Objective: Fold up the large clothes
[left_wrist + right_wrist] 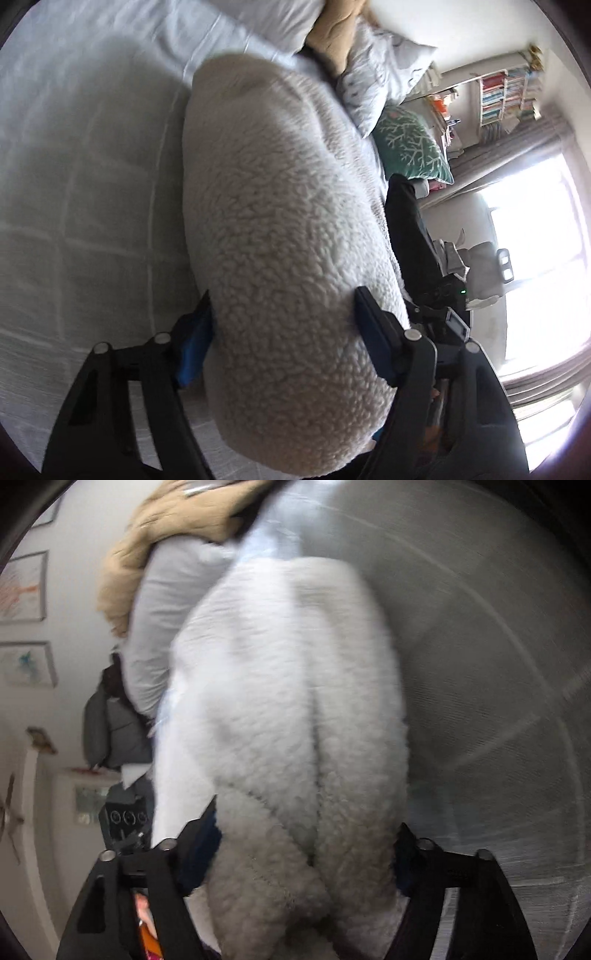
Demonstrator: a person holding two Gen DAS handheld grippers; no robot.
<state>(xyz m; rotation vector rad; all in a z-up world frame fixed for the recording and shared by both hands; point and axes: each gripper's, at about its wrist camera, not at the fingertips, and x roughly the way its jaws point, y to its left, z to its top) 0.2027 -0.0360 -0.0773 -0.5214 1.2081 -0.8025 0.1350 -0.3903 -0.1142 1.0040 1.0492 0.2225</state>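
A thick cream fleece garment [273, 206] lies bunched lengthwise on the white bed cover [81, 206]. My left gripper [284, 325] is shut on its near end, with the blue-padded fingers [194, 347] pressing the fleece from both sides. In the right wrist view the same fleece [288, 709] fills the middle, with a seam running down it. My right gripper [306, 853] is shut on a thick fold of it, lifted above the bed cover [498, 664]. This view is blurred by motion.
Pillows [384, 70] and a teal cushion [410, 147] lie at the head of the bed, with a tan blanket [147, 542]. A dark chair [413, 236], bookshelves [506, 96] and a bright window [539, 258] stand beyond the bed. Framed pictures [26, 587] hang on the wall.
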